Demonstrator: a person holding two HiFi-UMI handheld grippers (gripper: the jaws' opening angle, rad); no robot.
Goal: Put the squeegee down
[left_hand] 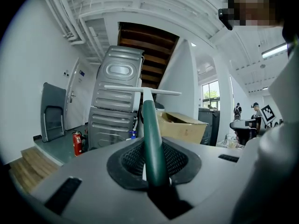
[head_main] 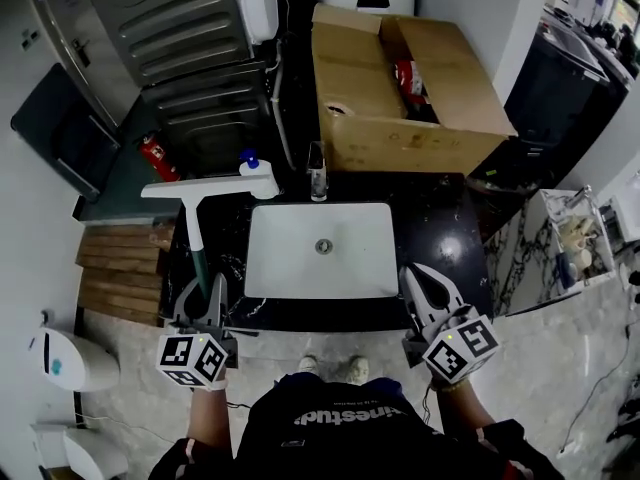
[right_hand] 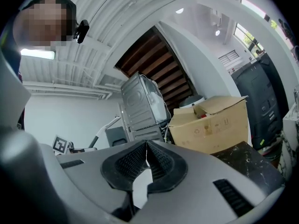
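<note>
Squeegee [head_main: 193,223] is sitting in your left claw [head_main: 203,293], which is pinching the dark green handle near its lower end. In the left gripper view the claw [left_hand: 152,160] is pressing both pads against that handle, and the squeegee [left_hand: 150,125] is running away from you to its white crossbar. From above, the handle is lying along the narrow strip of black table [head_main: 450,228] between the table's left edge and the white sink [head_main: 262,268]. The crossbar is spanning the back left corner, its left end reaching out past the table edge and its right end coming close to a blue-capped bottle [head_main: 249,158]. I cannot tell whether the blade is touching the table.

Your right claw [head_main: 420,276] is hovering over the front right corner, pressed together and carrying nothing [right_hand: 146,155]. A wider bare stretch of table is lying ahead of it, right of the sink. A cardboard box [head_main: 400,143] is closing off the back, beside the faucet [head_main: 317,173].
</note>
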